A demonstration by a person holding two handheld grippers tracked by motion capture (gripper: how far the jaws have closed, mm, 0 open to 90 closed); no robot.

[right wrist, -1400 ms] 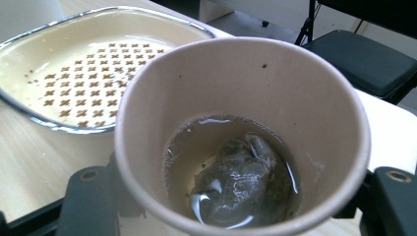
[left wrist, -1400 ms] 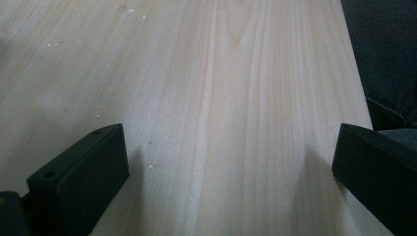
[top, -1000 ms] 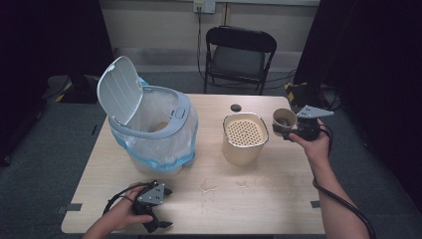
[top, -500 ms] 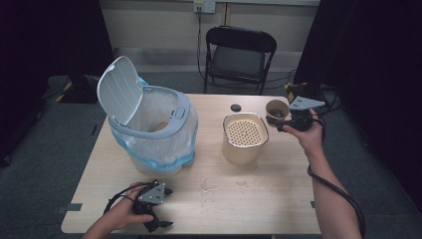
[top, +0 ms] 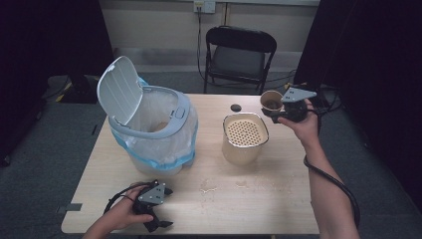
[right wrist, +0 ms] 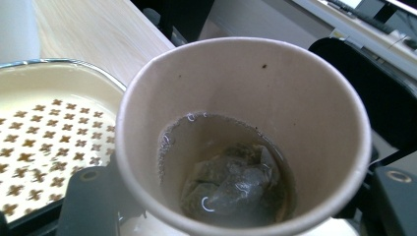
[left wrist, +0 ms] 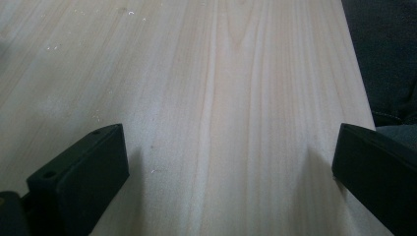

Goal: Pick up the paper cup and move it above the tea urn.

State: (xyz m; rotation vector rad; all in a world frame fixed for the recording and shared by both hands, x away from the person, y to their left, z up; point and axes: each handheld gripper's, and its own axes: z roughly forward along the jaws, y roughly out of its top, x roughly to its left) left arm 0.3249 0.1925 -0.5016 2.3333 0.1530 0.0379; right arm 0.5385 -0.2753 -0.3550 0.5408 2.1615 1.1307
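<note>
Your right gripper (top: 276, 115) is clamped on a paper cup (top: 271, 100), one black jaw on each side of its wall (both show at the bottom corners of the right gripper view). You hold the cup in the air, just past the far right edge of the cream strainer pot (top: 244, 138) and slightly above its rim. In the right gripper view the cup (right wrist: 246, 132) tilts toward the camera; brownish liquid sits in the bottom with a soggy tea bag (right wrist: 231, 184) in it. The pot's perforated insert (right wrist: 34, 142), with its cross-shaped holes, lies to the left of the cup and lower.

Your left gripper (top: 158, 206) rests near the front edge of the table (top: 278, 199), your hand (top: 122, 211) around its body, cable looped beside it. Its jaws stand wide apart, nothing between them (bare wood grain and a few crumbs in the left gripper view).

The bin (top: 154, 132) stands on the left half of the table, lid (top: 118, 92) flipped up, lined with a clear bag with a blue hem. A small dark round thing (top: 236, 107) lies on the table behind the pot, too small to identify. Some spilled drops or crumbs (top: 209, 186) mark the wood in front of the pot. A black folding chair (top: 240, 55) stands behind the table.
</note>
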